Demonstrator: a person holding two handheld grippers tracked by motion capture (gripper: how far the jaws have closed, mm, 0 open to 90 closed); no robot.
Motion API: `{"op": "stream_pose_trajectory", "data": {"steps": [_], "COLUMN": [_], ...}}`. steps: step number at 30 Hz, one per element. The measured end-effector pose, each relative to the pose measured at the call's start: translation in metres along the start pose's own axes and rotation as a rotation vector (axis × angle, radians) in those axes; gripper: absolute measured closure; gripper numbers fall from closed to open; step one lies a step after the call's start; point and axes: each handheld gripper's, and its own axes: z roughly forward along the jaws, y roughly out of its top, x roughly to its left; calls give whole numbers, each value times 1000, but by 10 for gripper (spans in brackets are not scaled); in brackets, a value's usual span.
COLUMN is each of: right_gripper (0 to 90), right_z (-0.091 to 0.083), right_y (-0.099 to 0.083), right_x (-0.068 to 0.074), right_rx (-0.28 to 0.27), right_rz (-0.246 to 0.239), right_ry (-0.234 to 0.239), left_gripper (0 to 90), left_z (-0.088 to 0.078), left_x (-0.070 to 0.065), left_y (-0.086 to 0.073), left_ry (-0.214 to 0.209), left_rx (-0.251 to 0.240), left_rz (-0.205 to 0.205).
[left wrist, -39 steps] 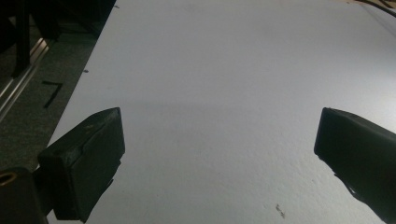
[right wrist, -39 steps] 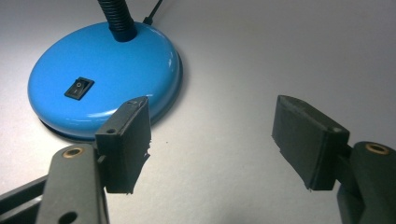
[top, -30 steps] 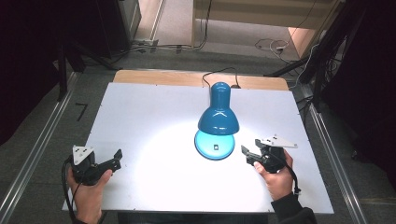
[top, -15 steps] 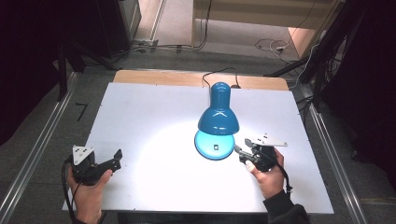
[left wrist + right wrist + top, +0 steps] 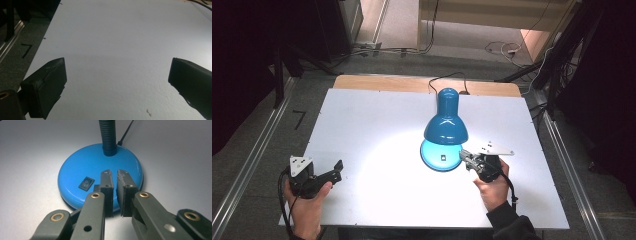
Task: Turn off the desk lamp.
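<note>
Just above the blue lamp base [image 5: 100, 173], the right gripper [image 5: 113, 173] has been closing its jaws, nearly clenched on nothing, beside the rocker switch [image 5: 86, 183].

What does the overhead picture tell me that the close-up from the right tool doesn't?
High view alone: the lamp's blue shade, its pool of light on the white table, the left tool with its jaws apart, and both hands. Right gripper view alone: the black rocker switch in detail, the ribbed black neck, and the narrow gap left between the jaws, which have just been closing with nothing between them. Both: the lamp's round blue base and the right tool.
</note>
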Motion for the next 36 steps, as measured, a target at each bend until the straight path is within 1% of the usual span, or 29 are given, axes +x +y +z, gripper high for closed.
{"op": "stream_pose_trajectory", "data": {"steps": [1,2,3,4,5,10,23,30,36], "right_gripper": [841,874,874,876,878,878,878,878,878], "right_z": [0,2,2,3,5,10,15,24,29], "right_y": [0,0,0,0,1,2,1,1,0], "right_x": [0,1,1,3,5,9,13,16,18], "right_rx": [0,2,2,2,5,11,16,6,11], "right_rz": [0,1,1,5,-2,-4,-10,-18,-25], "right_ry": [0,15,15,23,33,48,56,65,70], "left_gripper": [22,22,22,21,21,21,22,21,21], "left_z": [0,0,0,0,0,0,0,0,-1], "left_x": [0,0,0,0,0,0,0,0,1], "left_y": [0,0,0,0,0,0,0,0,-1], "left_ry": [0,-1,0,-1,-1,-4,-3,-2,2], "left_rx": [0,0,0,1,0,1,1,3,1], "left_rz": [0,0,0,1,0,0,1,3,-1]}}
